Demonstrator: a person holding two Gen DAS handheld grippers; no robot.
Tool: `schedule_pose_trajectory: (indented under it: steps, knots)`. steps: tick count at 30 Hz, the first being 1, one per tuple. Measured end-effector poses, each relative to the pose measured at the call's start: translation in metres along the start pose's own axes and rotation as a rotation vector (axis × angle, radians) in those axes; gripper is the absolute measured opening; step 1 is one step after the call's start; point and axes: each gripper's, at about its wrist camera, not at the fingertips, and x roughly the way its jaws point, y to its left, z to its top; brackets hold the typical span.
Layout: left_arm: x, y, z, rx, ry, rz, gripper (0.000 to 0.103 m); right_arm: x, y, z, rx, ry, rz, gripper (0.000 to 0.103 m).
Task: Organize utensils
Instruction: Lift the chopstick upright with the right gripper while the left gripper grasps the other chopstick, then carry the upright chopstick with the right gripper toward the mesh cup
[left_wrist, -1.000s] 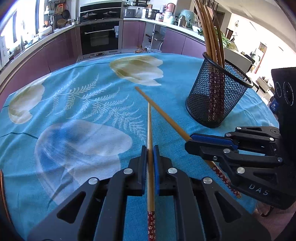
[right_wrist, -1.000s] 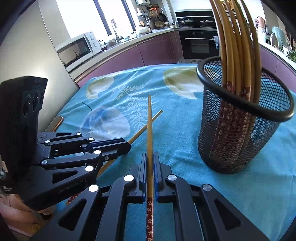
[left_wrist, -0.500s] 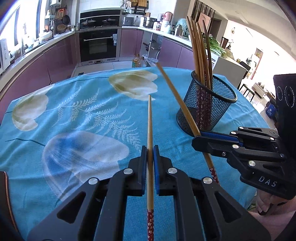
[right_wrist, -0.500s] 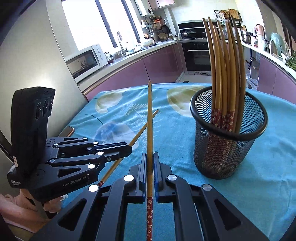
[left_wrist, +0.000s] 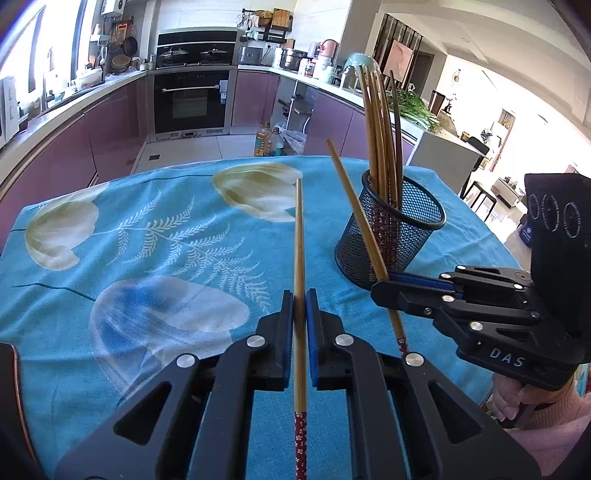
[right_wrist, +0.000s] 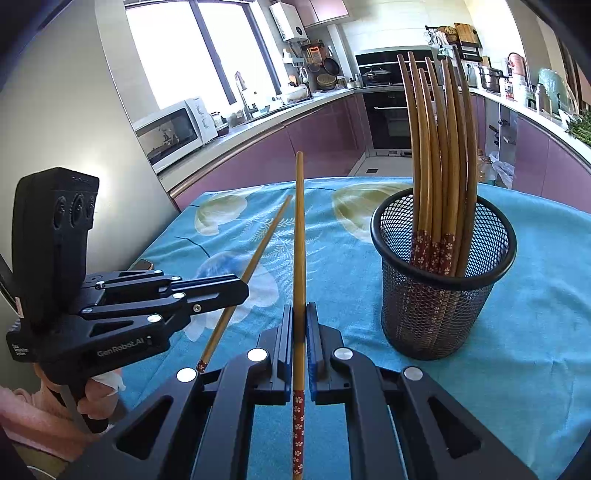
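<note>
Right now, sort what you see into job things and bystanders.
Job:
left gripper with its chopstick
right gripper with its chopstick
mesh holder of chopsticks

Bystanders:
microwave
oven
oil bottles

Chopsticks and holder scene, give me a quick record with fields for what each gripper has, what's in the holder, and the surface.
left gripper: jaws shut on one chopstick, thin end pointing forward, patterned red end toward the camera
right gripper: jaws shut on a second chopstick, same orientation
mesh holder: black, upright on the table, holds a bunch of chopsticks with red patterned ends down
tablecloth: blue with leaf and flower print
chopsticks lying loose on the cloth: none visible
</note>
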Motion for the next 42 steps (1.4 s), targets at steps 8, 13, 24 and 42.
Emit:
schedule_pose_trajectory:
  steps: [8, 13, 24, 42]
  knots:
    - [-0.006, -0.004, 0.001, 0.009, -0.01, -0.017, 0.008, 0.006, -0.002, -0.004, -0.001, 0.035, 0.017, 0.006]
    - [-0.002, -0.007, 0.001, 0.022, 0.003, -0.027, 0.008, 0.002, 0.003, -0.003, -0.024, 0.016, 0.037, 0.006]
    - [0.003, -0.008, 0.001, 0.026, 0.018, -0.033, 0.007, -0.004, 0.002, -0.004, -0.024, -0.004, 0.04, 0.006]
    - [-0.012, -0.012, 0.006, 0.03, -0.022, -0.058, 0.007, -0.025, -0.009, 0.0, -0.014, -0.063, 0.006, 0.006]
